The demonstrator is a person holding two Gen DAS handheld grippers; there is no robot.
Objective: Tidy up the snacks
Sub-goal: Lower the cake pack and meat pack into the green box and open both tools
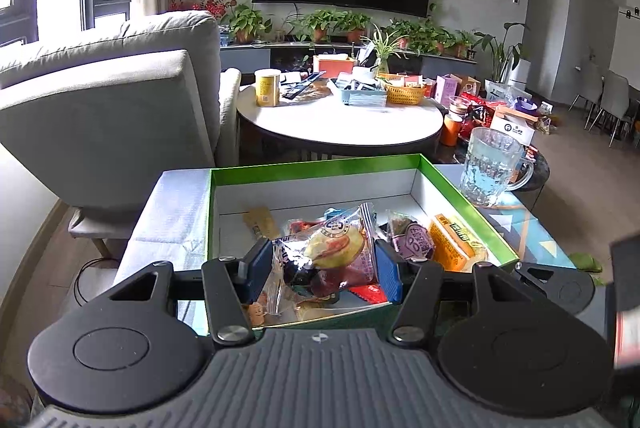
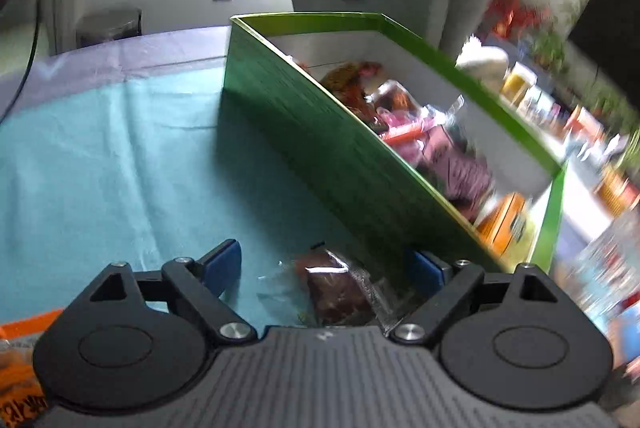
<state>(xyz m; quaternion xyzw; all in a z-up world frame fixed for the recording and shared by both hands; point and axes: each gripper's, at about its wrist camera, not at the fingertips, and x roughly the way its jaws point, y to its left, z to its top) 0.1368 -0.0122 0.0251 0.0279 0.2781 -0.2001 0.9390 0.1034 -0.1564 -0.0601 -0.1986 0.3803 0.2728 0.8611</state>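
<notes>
Tilted the left tool (image 1: 324,268) downward over the near end of the green box (image 1: 312,172). Pinched a clear bun pack (image 1: 336,248) between its blue pads (image 1: 258,264), one pressed on each side of the wrapper. Held that pack just above the other snacks in the box, with an orange packet (image 1: 452,240) to its right.

Pointed the right tool (image 2: 328,264) steeply down at the teal cloth (image 2: 100,168) on the surface, outside the box and close against its green outer wall. Spread its jaws wide around a dark snack packet (image 2: 336,292) lying flat on the cloth, neither pad touching it; right pad just beside the box wall.

Seen only from the left wrist: the bun pack in its grip and a glass mug (image 1: 492,168) beyond the box's far right corner. Seen only from the right wrist: the dark packet outside the box, in a view much blurred toward the right.
</notes>
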